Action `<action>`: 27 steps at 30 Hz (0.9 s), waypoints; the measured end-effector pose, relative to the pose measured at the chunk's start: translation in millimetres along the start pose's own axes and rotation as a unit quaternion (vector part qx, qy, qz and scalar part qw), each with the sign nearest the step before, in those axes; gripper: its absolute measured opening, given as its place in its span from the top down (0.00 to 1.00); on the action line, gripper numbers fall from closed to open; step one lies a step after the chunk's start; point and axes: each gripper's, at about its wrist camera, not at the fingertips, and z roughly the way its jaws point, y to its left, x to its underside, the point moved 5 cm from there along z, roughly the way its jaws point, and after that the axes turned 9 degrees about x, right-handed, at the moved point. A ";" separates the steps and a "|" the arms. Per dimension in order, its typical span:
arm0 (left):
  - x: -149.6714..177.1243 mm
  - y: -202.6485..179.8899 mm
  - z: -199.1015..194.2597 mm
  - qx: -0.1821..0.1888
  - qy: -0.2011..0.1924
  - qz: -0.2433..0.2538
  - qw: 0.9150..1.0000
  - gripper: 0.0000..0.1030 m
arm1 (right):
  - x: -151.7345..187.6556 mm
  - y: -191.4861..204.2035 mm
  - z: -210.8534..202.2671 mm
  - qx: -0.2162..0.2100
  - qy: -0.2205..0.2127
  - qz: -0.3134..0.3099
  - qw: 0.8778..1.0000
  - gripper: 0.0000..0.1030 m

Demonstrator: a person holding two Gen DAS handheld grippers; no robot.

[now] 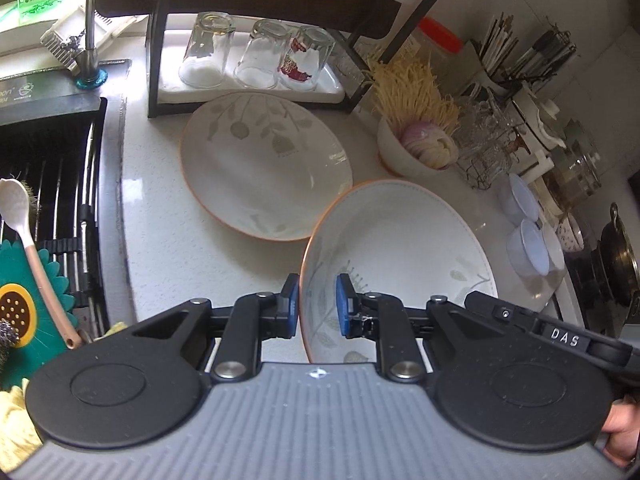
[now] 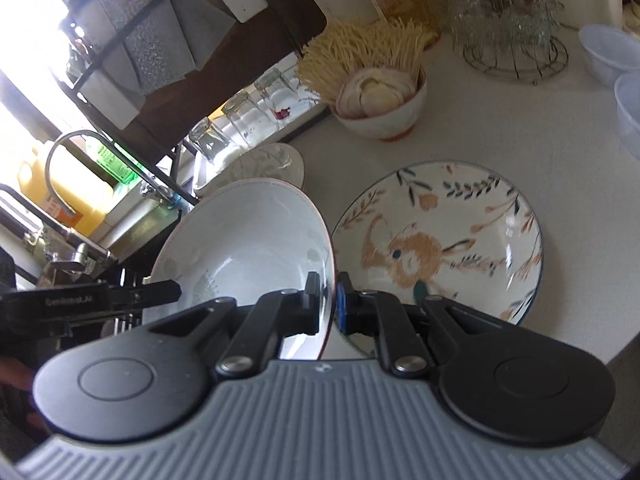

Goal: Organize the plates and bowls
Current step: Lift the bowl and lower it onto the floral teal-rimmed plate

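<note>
A white leaf-patterned bowl with an orange rim (image 1: 400, 248) is held off the counter by both grippers. My left gripper (image 1: 318, 304) is shut on its near-left rim. My right gripper (image 2: 330, 300) is shut on the opposite rim of the same bowl (image 2: 248, 236); its black body shows in the left wrist view (image 1: 552, 332). A matching leaf-patterned plate (image 1: 260, 168) lies on the white counter behind the bowl. A plate with a rabbit picture (image 2: 440, 240) lies on the counter to the right in the right wrist view.
A small bowl of onion and noodles (image 1: 416, 148) stands behind. Three upturned glasses (image 1: 256, 52) sit on a tray under a black rack. Pale plastic bowls (image 1: 532, 244) and a wire glass holder (image 2: 516, 40) are at right. The sink (image 1: 48, 184) is at left.
</note>
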 end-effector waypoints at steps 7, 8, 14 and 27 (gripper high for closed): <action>-8.1 -36.9 30.0 -0.011 -0.004 0.002 1.000 0.79 | -27.5 -38.9 1.3 -0.018 -0.008 -0.008 1.000 0.89; -8.9 -41.5 35.4 -0.014 -0.001 0.006 1.000 0.79 | -30.0 -45.2 1.7 -0.020 -0.010 -0.007 1.000 0.89; -9.5 -68.9 73.6 -0.019 0.025 0.010 0.999 0.79 | -35.2 -81.3 7.4 0.002 -0.005 -0.002 1.000 0.89; -9.3 -96.5 132.2 -0.058 0.074 0.006 0.996 0.79 | -46.3 -119.8 26.7 0.027 0.010 -0.022 0.999 0.88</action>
